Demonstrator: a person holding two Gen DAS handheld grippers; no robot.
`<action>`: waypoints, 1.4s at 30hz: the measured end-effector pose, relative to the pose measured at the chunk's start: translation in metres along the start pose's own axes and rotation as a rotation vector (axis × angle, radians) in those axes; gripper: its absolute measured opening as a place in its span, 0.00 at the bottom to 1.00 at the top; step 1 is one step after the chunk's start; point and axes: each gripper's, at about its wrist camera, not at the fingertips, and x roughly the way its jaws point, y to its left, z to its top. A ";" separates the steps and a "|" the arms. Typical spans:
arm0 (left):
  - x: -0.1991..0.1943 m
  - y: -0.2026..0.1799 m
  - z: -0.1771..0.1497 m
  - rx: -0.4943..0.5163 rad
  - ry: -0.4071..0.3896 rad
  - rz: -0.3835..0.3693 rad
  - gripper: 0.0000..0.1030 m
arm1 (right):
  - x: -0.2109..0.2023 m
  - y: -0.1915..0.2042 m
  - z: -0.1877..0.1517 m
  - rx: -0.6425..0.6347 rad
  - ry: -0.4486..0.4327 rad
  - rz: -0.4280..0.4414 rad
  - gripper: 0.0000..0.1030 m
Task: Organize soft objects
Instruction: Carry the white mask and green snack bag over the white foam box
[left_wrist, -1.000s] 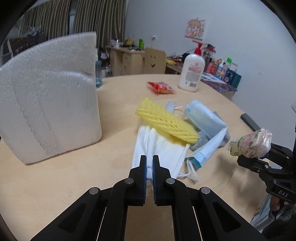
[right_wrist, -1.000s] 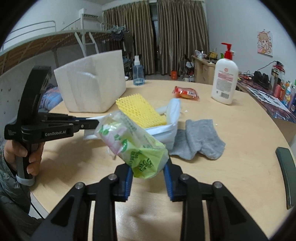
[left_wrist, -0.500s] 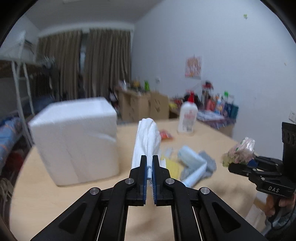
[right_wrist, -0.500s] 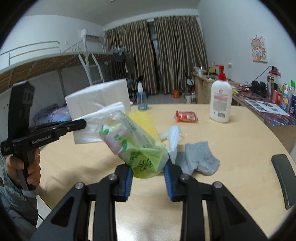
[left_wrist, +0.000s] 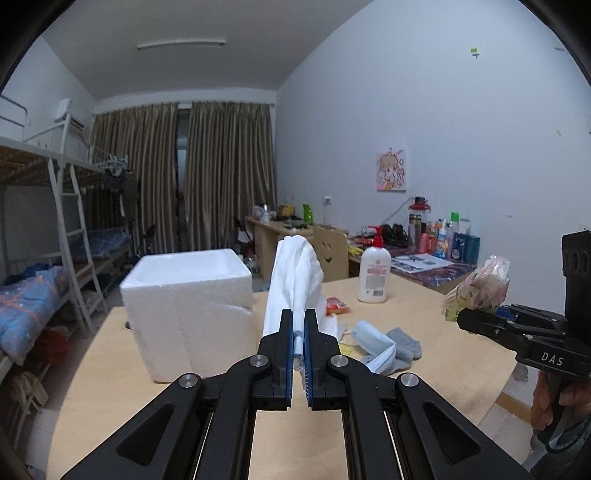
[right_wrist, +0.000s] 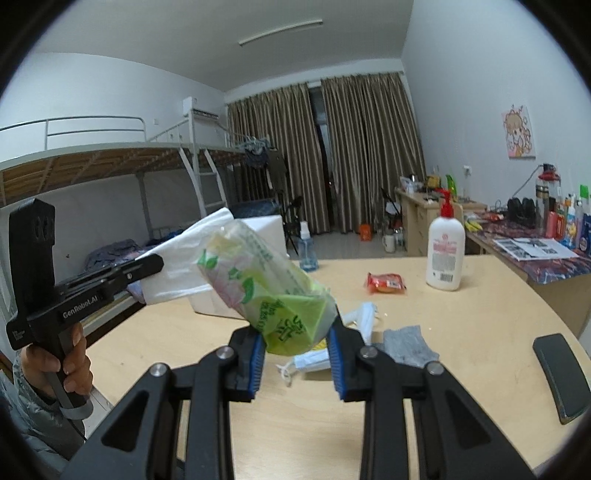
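Left tongs (left_wrist: 299, 332) clenched on white masks (left_wrist: 293, 284), held aloft, long axis upright. Foam box (left_wrist: 188, 295) on counter (left_wrist: 443, 306) lies at ten o'clock, nearer these. Right tongs (right_wrist: 297, 350) grasping tissue pack (right_wrist: 266, 288), well right.

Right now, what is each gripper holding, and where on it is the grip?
The left gripper pinches the white cloth at its lower edge. The right gripper clamps the tissue pack at its lower green end.

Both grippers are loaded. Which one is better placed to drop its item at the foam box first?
Probably left. The left gripper holds the white mask right beside the foam box; the right gripper, with the tissue pack, sits farther away.
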 end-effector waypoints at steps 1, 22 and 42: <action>-0.005 -0.001 0.000 0.004 -0.010 0.007 0.05 | -0.003 0.002 0.001 -0.001 -0.007 0.005 0.33; -0.089 -0.006 0.005 0.033 -0.084 0.153 0.05 | -0.039 0.036 0.004 -0.047 -0.120 0.082 0.33; -0.123 0.023 -0.005 0.004 -0.085 0.294 0.05 | -0.009 0.084 0.008 -0.098 -0.108 0.249 0.33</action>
